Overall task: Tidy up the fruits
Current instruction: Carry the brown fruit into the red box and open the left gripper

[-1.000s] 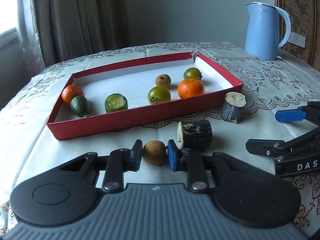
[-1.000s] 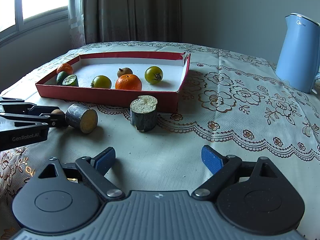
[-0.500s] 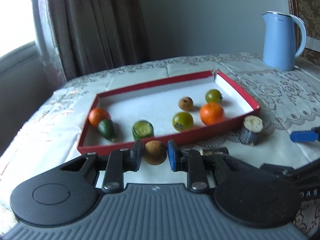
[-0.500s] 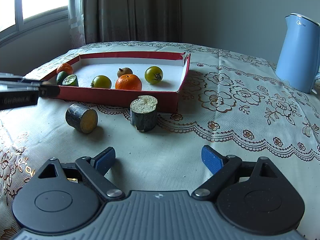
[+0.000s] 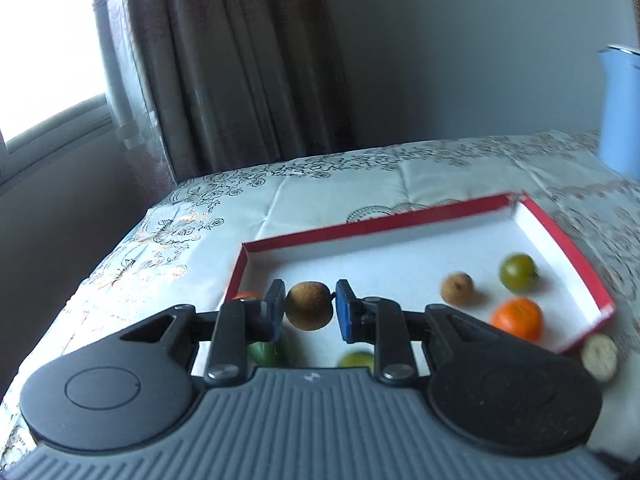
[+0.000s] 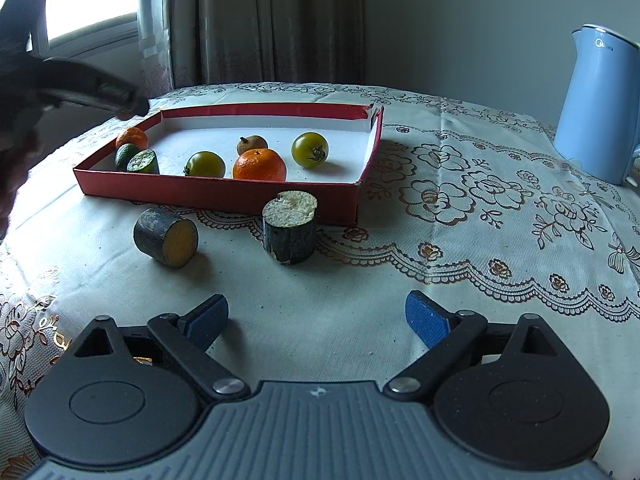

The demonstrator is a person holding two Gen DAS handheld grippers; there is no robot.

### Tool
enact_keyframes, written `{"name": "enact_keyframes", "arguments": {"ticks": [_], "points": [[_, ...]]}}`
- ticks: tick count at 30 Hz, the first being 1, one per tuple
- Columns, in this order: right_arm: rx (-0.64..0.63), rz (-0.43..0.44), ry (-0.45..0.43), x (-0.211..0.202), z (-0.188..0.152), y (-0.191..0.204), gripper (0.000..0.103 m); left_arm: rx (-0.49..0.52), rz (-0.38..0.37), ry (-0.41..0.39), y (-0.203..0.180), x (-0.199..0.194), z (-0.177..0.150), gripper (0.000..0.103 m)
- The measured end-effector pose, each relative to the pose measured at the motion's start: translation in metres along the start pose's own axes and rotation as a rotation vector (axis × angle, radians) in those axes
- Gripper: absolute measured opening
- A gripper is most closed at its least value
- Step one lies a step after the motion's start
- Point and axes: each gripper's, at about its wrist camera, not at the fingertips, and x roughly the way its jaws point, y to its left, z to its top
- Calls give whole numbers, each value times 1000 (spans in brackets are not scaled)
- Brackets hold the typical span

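Carrying a brown fruit to the tray

Left gripper [image 5: 308,307] pinches the fruit [image 5: 309,306] above the tray [image 5: 562,242]; next, lower and release. Right gripper [image 6: 316,318] spread, empty.

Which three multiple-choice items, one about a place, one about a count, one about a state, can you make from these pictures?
1. Where does the upright dark stump stand?
A. inside the red tray
B. on the tablecloth before the red tray
C. beside the kettle

2. How many orange citrus fruits lie in the tray?
A. two
B. four
C. none

3. What is the left gripper doing?
A. open, empty
B. shut on the brown fruit
C. pressing the tablecloth

Key: 1 B, it stands outside the front wall; 2 A, one by each end; 3 B, both fingers clamp it.
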Motion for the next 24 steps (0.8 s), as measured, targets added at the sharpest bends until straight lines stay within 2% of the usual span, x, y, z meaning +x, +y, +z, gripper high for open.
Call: {"name": "enact_keyframes", "arguments": {"ticks": [9, 17, 18, 21, 24], "points": [[7, 14, 0, 2, 1, -3, 98, -13, 48, 58, 4, 48, 9, 24], [24, 33, -5, 1, 2, -6, 100, -12, 76, 100, 0, 67, -1, 26], [26, 34, -5, 0, 2, -6, 100, -8, 81, 99, 0, 66, -1, 28], [30, 38, -6, 0, 2, -6, 100, -2, 77, 91, -1, 62, -4, 44], [32, 40, -7, 0, 2, -6, 100, -6, 88, 75, 2, 52, -7, 53]]}}
